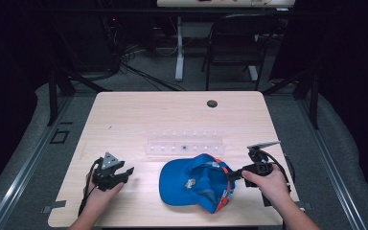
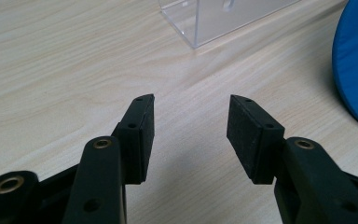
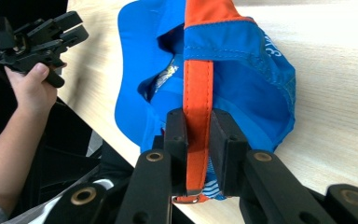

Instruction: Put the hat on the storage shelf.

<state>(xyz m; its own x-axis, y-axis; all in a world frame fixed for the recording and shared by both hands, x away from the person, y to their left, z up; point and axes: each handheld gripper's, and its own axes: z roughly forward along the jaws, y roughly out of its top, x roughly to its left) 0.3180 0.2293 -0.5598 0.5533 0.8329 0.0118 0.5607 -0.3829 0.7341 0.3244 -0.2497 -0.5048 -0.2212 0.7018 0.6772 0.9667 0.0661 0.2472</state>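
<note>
The right tool (image 3: 198,140) pinches the orange strap (image 3: 198,88) of the blue cap (image 1: 194,184), lying upside down on the worktop (image 1: 139,115), probably to lift it; the left tool (image 2: 191,126) waits spread beside it.

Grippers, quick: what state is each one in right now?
Left gripper: jaws open, nothing between them.
Right gripper: jaws shut on the orange strap of the blue cap.
</note>
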